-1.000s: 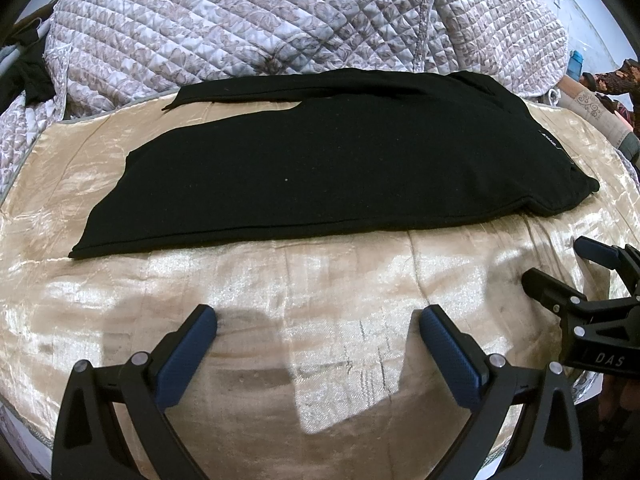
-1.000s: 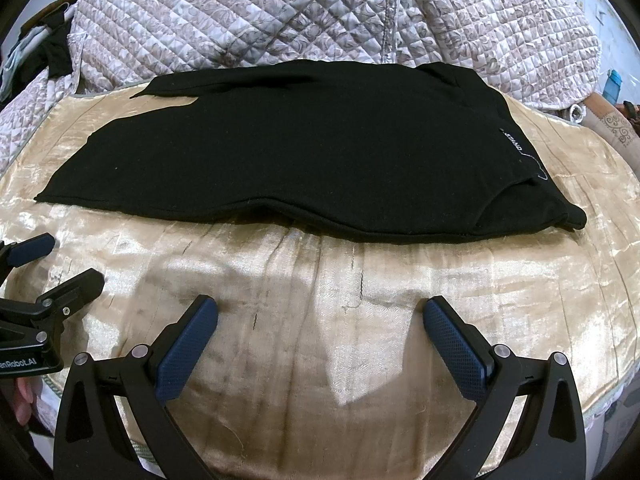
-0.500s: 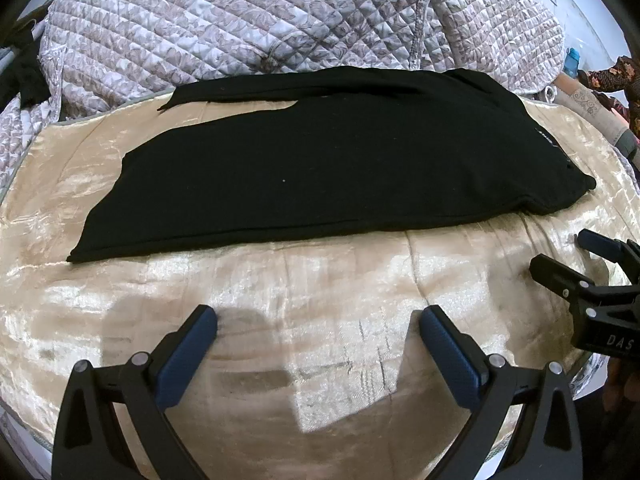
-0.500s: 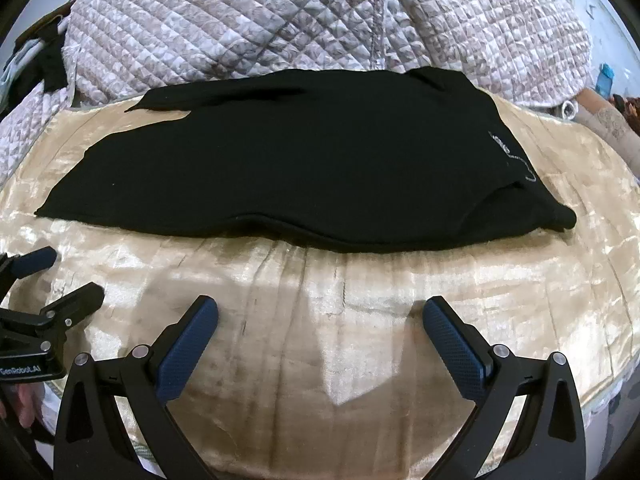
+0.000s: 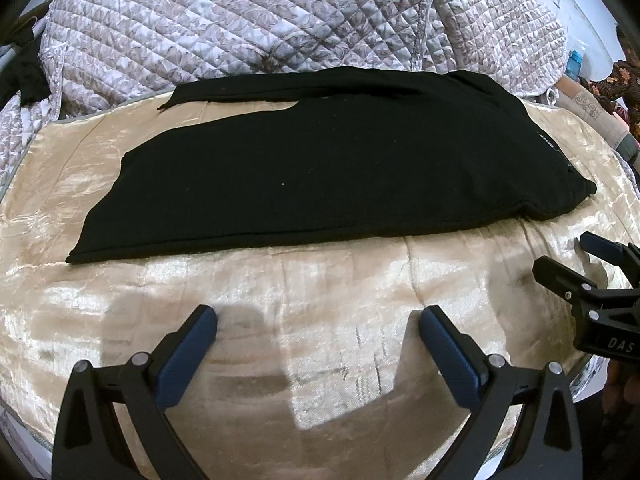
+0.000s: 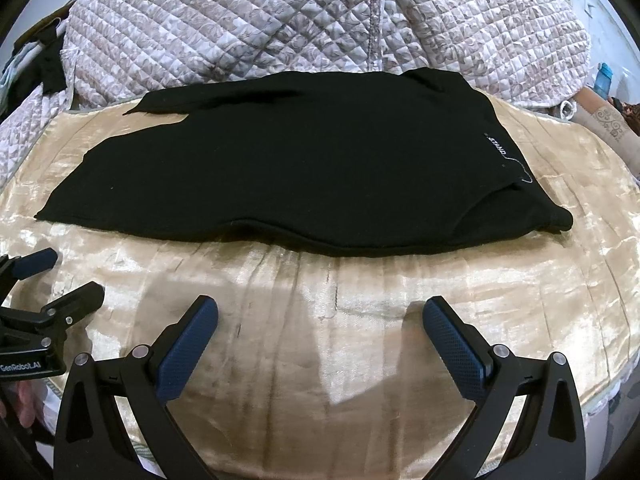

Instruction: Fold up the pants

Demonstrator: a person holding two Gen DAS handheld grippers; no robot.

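1. Left gripper (image 5: 316,340) hangs with jaws spread wide and empty above the gold satin cover (image 5: 280,300).
2. Black pants (image 5: 320,168) lie flat, already halved lengthwise, cuffs left, waistband right.
3. Right gripper (image 6: 320,332) is likewise agape; pinching only the top layer on this slippery cover would likely skew the fold.

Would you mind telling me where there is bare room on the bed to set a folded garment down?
The gold bedspread lies bare in a wide strip between the black pants and both open grippers, left gripper and right gripper. Behind the pants, the quilted blanket crowds the far side.
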